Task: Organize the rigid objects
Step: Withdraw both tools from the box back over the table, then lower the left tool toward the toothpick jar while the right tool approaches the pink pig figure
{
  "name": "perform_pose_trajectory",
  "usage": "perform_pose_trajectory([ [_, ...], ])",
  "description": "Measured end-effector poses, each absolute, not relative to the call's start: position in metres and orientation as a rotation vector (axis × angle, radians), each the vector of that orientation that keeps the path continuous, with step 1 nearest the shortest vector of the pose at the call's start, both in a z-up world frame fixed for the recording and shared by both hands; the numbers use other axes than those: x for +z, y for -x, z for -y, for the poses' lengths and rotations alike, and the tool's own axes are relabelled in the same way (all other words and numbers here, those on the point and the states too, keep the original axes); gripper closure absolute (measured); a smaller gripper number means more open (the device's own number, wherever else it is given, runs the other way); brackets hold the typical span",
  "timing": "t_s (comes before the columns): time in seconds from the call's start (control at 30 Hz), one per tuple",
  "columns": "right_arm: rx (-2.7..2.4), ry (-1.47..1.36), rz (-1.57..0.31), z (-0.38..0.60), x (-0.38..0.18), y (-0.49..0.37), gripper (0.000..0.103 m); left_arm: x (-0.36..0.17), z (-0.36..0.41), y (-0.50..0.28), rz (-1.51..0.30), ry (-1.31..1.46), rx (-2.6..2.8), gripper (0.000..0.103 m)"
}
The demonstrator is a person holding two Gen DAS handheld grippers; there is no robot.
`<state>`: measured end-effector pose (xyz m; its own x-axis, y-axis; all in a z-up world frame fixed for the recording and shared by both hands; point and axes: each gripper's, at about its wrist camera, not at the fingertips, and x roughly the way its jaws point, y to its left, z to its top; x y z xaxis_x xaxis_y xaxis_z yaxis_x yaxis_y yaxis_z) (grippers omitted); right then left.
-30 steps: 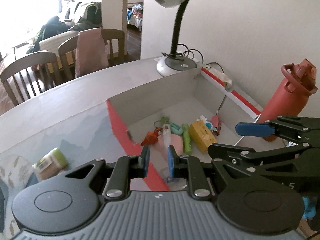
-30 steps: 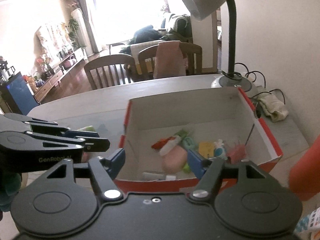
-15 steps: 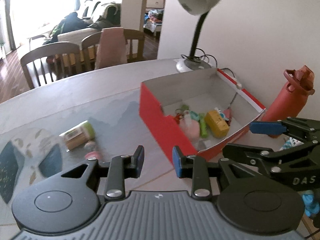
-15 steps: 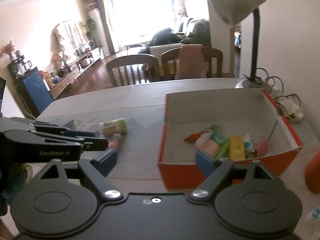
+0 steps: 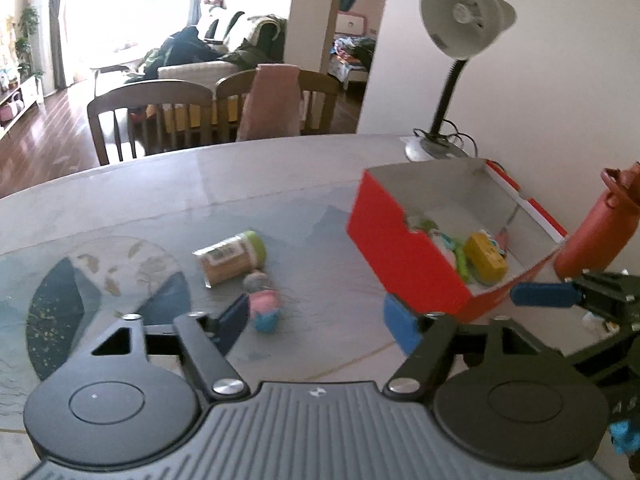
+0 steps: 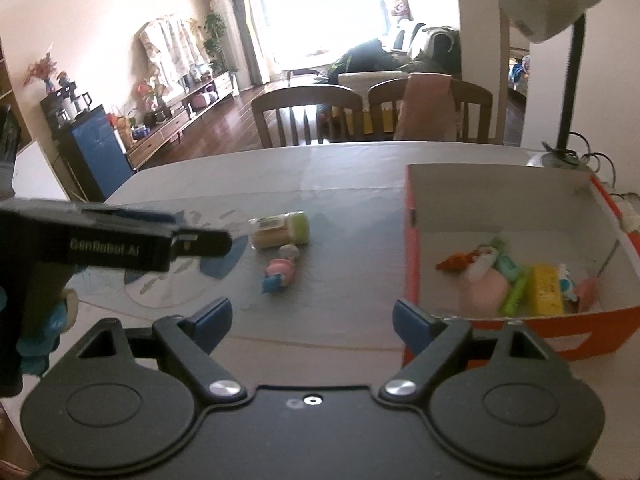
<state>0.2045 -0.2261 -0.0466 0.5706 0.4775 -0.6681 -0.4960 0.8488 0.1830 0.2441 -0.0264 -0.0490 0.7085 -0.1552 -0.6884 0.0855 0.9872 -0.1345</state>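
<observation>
Stretching wide, the grey counter (image 6: 344, 176) carries a red box (image 6: 412, 240) of small toys at right. Both the left gripper (image 5: 316, 320) and the right gripper (image 6: 310, 314) hover with jaws wide and empty; the left's have just been opening. A green-capped jar (image 5: 230, 256) and pink figurine (image 5: 264, 310) lie in open space.

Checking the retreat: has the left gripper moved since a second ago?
Yes. The left gripper has backed away from the red cardboard box, fingers just opened, empty.

- A home: dining table (image 6: 352, 168) with wooden chairs (image 6: 308, 114).
- Living room beyond: sofa (image 5: 224, 60), clothes rack (image 6: 172, 48), sideboard (image 6: 184, 120), desk lamp (image 5: 460, 40).
</observation>
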Motion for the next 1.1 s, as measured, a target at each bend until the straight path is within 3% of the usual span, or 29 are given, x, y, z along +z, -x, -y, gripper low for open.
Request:
perform_pose_trajectory([
  [0.2, 0.575, 0.037, -0.797, 0.201, -0.055, -0.215, 0.016, -0.054, -0.001, -0.261, -0.738, 0.112, -0.131, 0.014],
  [0.37, 0.562, 0.046, -0.81, 0.177, -0.067, -0.224, 0.018, -0.064, -0.019, -0.285, -0.724, 0.118, -0.131, 0.001],
  [1.1, 0.577, 0.139, -0.87, 0.118, -0.141, -0.29, 0.024, -0.143, -0.034, -0.4, -0.974, 0.273, 0.017, 0.001],
])
